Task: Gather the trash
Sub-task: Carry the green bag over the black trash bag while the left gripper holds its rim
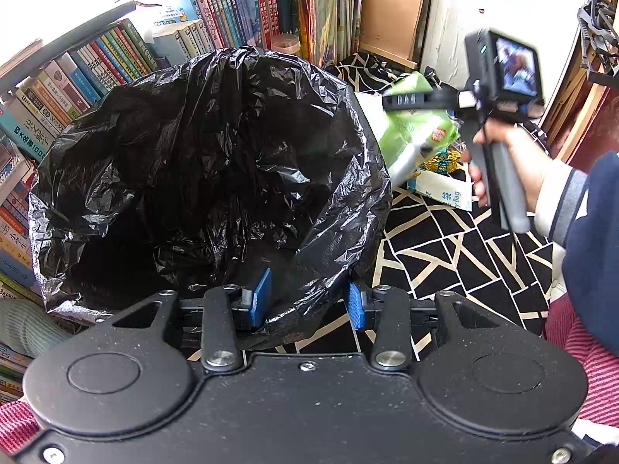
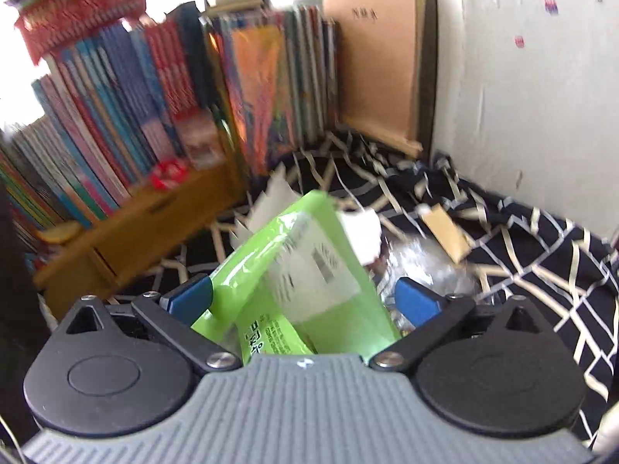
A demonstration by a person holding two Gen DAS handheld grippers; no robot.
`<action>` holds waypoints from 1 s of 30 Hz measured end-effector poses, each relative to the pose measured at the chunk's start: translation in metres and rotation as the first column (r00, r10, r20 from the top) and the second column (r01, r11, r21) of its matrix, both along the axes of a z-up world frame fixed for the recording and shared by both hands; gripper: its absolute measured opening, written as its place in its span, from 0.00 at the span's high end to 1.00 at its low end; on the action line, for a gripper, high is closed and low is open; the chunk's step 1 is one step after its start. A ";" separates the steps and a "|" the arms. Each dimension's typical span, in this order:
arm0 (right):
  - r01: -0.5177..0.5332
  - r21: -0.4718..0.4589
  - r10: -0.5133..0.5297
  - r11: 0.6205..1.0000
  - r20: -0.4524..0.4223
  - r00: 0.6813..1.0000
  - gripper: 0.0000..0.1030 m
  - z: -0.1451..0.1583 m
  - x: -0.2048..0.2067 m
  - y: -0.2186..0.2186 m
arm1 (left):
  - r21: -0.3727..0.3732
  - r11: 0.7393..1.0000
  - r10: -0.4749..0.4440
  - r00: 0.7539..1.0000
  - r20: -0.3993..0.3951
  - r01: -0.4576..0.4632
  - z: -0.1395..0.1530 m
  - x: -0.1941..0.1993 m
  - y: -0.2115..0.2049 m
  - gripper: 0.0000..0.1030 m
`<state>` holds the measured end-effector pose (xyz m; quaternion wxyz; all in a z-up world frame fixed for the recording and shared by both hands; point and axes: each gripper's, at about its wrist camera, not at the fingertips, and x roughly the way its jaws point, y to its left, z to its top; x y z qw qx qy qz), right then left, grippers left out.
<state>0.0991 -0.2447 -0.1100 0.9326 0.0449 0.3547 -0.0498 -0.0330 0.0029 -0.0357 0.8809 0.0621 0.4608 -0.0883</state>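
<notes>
Right wrist view: right gripper [image 2: 305, 301], jaws spread wide around the green wrapper [image 2: 294, 270] above the patterned cloth [image 2: 522, 255], may drop it short of the black bag [image 1: 216, 162], whose near rim the left gripper [image 1: 305, 303] pinches.

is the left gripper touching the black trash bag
Touching: the left wrist view shows the left gripper with its blue pads pinching the black trash bag rim.

A crinkled, glossy black plastic bin bag [image 1: 216, 178]; a shiny green plastic snack packet [image 2: 294, 270]; matt black-and-cream patterned cloth [image 2: 522, 255]; a smooth brown wooden box [image 2: 147, 228].
</notes>
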 end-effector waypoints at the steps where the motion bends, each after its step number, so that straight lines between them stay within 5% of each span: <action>1: 0.009 0.001 -0.009 1.000 -0.026 1.000 0.00 -0.007 0.003 -0.002 | 0.000 1.000 0.000 1.000 0.000 0.000 0.000 0.000 0.000 0.62; 7: 0.031 -0.022 -0.035 0.999 -0.225 0.974 0.00 -0.057 0.010 -0.009 | 0.001 1.000 0.000 1.000 0.000 0.000 0.000 0.000 0.000 0.62; 12: 0.043 0.078 -0.010 0.996 -0.379 0.925 0.00 -0.089 0.007 -0.015 | 0.001 1.000 0.000 1.000 0.000 0.000 0.000 0.000 0.000 0.62; 15: 0.003 0.085 0.028 0.996 -0.370 0.929 0.15 -0.085 0.006 -0.008 | 0.001 1.000 0.000 1.000 0.000 0.000 0.000 0.000 0.000 0.62; 20: 0.014 0.105 0.018 0.994 -0.297 0.955 0.64 -0.062 0.002 -0.003 | 0.001 1.000 0.000 1.000 -0.001 0.000 0.000 0.000 -0.001 0.62; 23: 0.039 0.122 -0.017 0.992 -0.180 0.984 0.78 -0.035 0.003 -0.005 | 0.001 1.000 0.001 1.000 -0.001 -0.001 0.000 0.000 -0.001 0.62; 30: 0.025 0.243 -0.034 0.970 0.034 0.999 0.90 0.025 -0.007 -0.011 | 0.002 1.000 0.001 1.000 -0.001 -0.001 0.000 0.000 -0.001 0.62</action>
